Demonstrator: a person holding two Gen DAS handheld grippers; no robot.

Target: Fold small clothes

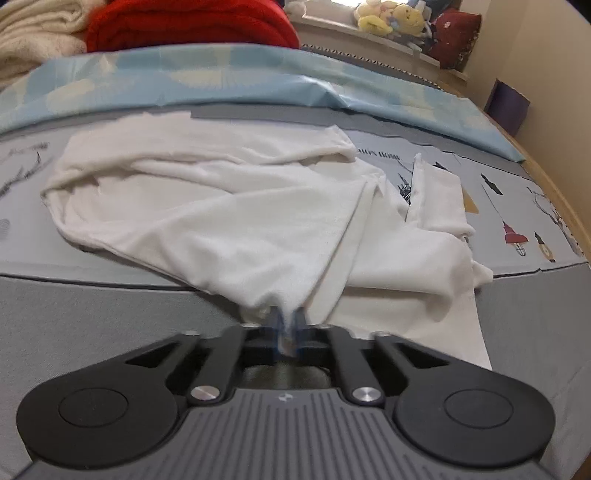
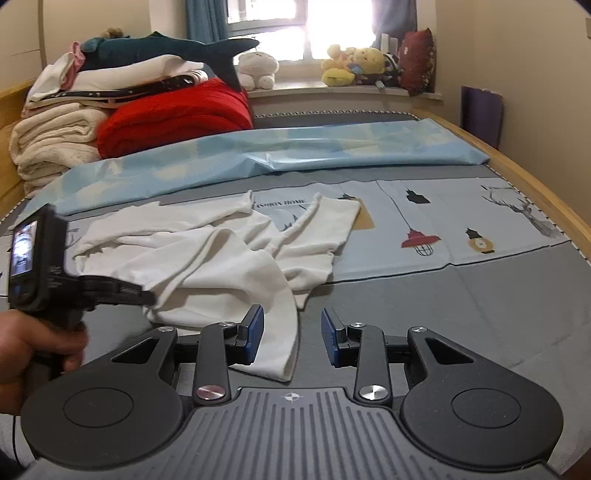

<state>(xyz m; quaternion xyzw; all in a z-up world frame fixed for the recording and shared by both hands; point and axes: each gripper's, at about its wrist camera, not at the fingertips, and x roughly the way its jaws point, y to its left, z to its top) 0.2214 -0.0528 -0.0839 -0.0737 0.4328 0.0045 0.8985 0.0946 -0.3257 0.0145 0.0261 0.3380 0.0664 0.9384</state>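
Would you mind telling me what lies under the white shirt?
The white shirt lies on the printed bedsheet, grey nearer the camera. Anything beneath its folds is covered and cannot be seen.

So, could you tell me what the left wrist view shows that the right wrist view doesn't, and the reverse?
Only the left wrist view shows the left gripper from behind, its jaws shut on a bunched edge of the white garment.

Only the right wrist view shows the right gripper open over the garment's near strip, the hand holding the left gripper's handle, the window and the plush shark.

Both show the garment, the red blanket and the light blue sheet.
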